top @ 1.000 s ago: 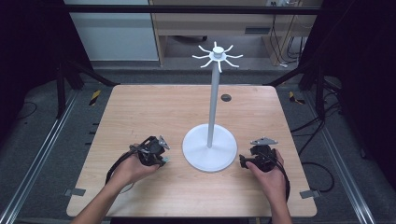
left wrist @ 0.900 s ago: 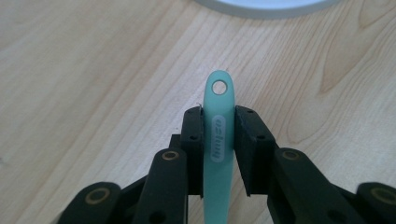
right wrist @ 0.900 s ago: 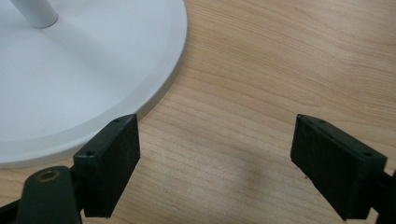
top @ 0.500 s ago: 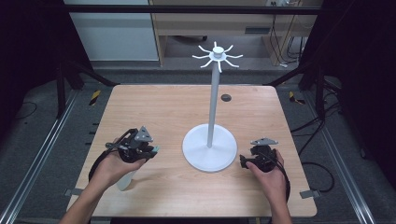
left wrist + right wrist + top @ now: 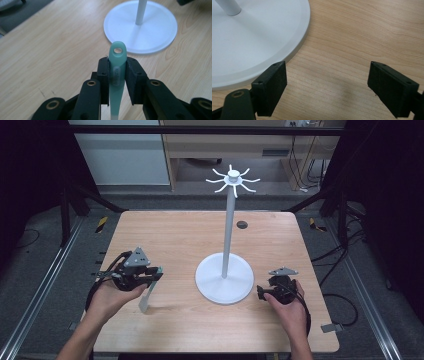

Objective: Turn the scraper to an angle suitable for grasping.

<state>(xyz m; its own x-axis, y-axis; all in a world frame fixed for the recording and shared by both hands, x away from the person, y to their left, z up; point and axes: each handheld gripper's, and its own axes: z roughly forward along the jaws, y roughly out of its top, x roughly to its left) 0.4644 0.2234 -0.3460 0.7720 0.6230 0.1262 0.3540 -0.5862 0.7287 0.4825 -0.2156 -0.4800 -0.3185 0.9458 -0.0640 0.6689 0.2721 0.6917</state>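
Note:
My left gripper (image 5: 156,272) is shut on the handle of a pale green utensil (image 5: 117,53) that has a hole at its end. In the high view the utensil (image 5: 145,298) hangs below the jaws, above the table's front left. A white stand (image 5: 228,230) with a round base (image 5: 224,280) and several hooks (image 5: 233,180) on top rises at the middle of the table. My right gripper (image 5: 261,292) rests by the right side of the base, open, with bare wood between its jaws (image 5: 327,80). The base's rim (image 5: 294,47) lies just beyond its left jaw.
The wooden table (image 5: 175,235) has a small dark hole (image 5: 242,224) behind the stand. Dark frame posts and metal rails (image 5: 40,290) flank the table. Cables trail from both grippers toward the front edge.
My left hand has risen and drawn leftward away from the stand's base, carrying the green utensil off the table. The right hand has stayed put.

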